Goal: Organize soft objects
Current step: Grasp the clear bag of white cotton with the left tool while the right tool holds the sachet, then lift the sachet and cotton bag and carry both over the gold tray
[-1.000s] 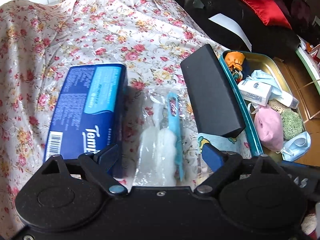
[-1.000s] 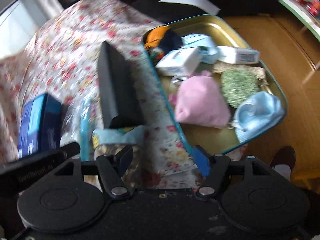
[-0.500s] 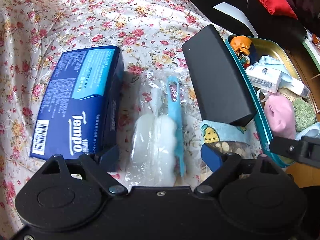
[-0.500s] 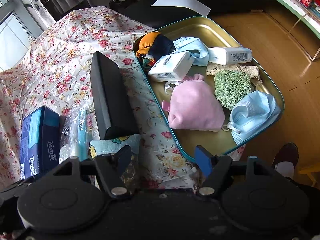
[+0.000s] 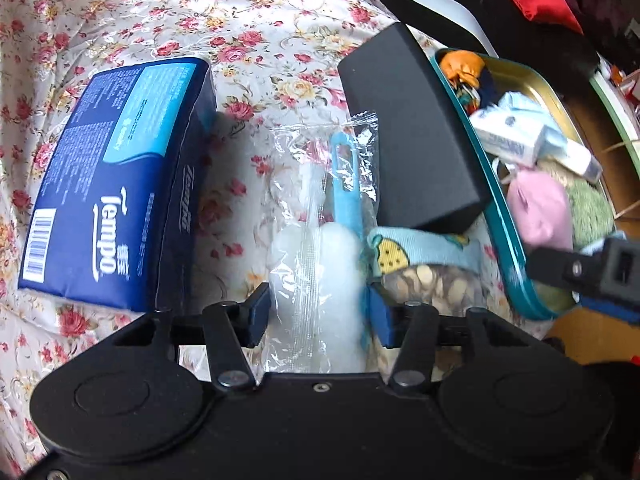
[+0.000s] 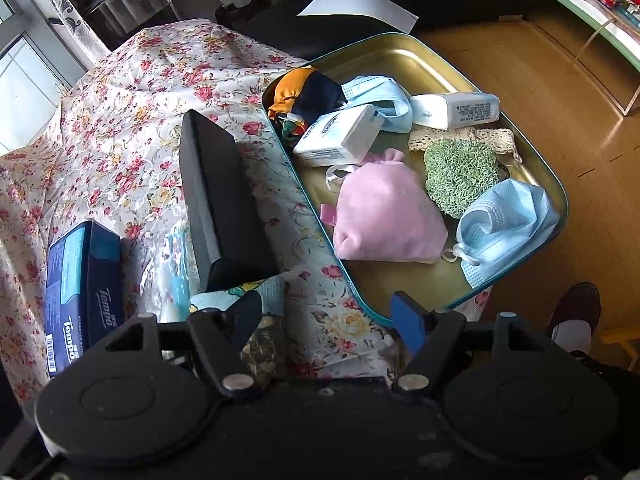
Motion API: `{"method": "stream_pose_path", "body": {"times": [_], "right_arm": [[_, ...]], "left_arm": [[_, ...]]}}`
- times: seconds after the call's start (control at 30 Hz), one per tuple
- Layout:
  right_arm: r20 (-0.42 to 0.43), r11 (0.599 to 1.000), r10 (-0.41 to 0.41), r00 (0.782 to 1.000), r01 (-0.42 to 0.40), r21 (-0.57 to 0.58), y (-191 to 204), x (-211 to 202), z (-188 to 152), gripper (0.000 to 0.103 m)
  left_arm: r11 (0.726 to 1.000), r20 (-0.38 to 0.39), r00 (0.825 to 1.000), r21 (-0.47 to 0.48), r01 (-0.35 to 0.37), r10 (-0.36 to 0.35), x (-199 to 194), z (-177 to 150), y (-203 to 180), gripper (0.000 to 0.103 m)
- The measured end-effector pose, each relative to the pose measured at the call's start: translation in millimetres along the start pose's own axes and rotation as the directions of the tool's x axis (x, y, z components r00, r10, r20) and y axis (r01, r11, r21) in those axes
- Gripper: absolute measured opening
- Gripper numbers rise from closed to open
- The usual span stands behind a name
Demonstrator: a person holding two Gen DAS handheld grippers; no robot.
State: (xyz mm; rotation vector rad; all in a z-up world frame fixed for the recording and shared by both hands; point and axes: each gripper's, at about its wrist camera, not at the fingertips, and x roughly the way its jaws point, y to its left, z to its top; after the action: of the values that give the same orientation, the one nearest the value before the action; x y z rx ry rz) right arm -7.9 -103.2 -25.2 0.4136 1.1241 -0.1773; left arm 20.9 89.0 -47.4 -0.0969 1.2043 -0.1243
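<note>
A clear bag holding a white puff brush with a blue handle [image 5: 320, 248] lies on the floral cloth between a blue Tempo tissue pack [image 5: 116, 184] and a black box [image 5: 412, 132]. My left gripper [image 5: 320, 316] is closing on the bag's white puff end, and both pads touch it. My right gripper [image 6: 326, 320] hovers open over the cloth beside the teal-rimmed tin tray [image 6: 400, 52], with nothing between its fingers. The tray holds a pink pouch [image 6: 384, 216], a green scrubber [image 6: 460, 176], a blue face mask [image 6: 504, 224] and tissue packets [image 6: 340, 136].
A snack bag with a pineapple-print header [image 5: 420, 256] lies just right of the bagged brush, against the black box. The tray overhangs the cloth's right edge above a wooden floor. A person's shoe [image 6: 576, 308] shows at the lower right.
My left gripper came down over the bagged brush, and its jaws narrowed from wide apart to touching the white puff. The right gripper stayed in place.
</note>
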Motion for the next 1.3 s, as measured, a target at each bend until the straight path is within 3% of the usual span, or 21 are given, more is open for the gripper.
{"method": "stream_pose_path", "body": {"times": [0.2, 0.4, 0.5, 0.63, 0.77, 0.9, 1.3], "right_arm": [[-0.005, 1.000, 0.003, 1.000, -0.003, 0.007, -2.1, 0.2, -0.3, 0.072], [-0.020, 0.997, -0.002, 1.000, 0.001, -0.076, 12.8, 4.3, -5.6, 0.080], [-0.041, 0.991, -0.004, 0.999, -0.001, -0.132, 23.3, 9.9, -9.5, 0.085], [-0.076, 0.979, -0.012, 0.997, -0.004, -0.203, 39.0, 19.0, -16.6, 0.091], [-0.066, 0.952, -0.093, 0.993, 0.069, -0.298, 57.7, 30.3, -24.6, 0.097], [-0.085, 0.938, -0.122, 0.989, 0.087, -0.335, 66.2, 42.5, -27.7, 0.102], [-0.214, 0.963, -0.059, 0.975, -0.001, -0.270, 65.9, 63.1, -24.7, 0.102]], "left_arm": [[0.999, -0.036, 0.999, 0.051, -0.015, 0.017, -10.4, -16.7, -2.1, 0.049], [0.989, -0.081, 0.993, 0.127, -0.069, 0.080, -23.0, -43.5, 7.8, 0.053], [0.990, -0.093, 0.991, 0.114, -0.087, 0.098, -22.1, -51.1, 15.9, 0.066], [0.994, -0.097, 0.990, 0.053, -0.096, 0.101, -14.7, -53.5, 23.1, 0.073], [0.992, -0.077, 0.991, 0.079, -0.101, 0.107, -11.2, -54.5, 19.3, 0.084], [0.994, -0.070, 0.994, 0.072, -0.085, 0.090, -6.8, -53.7, 22.1, 0.099], [0.992, -0.066, 0.994, 0.099, -0.082, 0.089, 4.2, -52.4, 21.9, 0.101]]}}
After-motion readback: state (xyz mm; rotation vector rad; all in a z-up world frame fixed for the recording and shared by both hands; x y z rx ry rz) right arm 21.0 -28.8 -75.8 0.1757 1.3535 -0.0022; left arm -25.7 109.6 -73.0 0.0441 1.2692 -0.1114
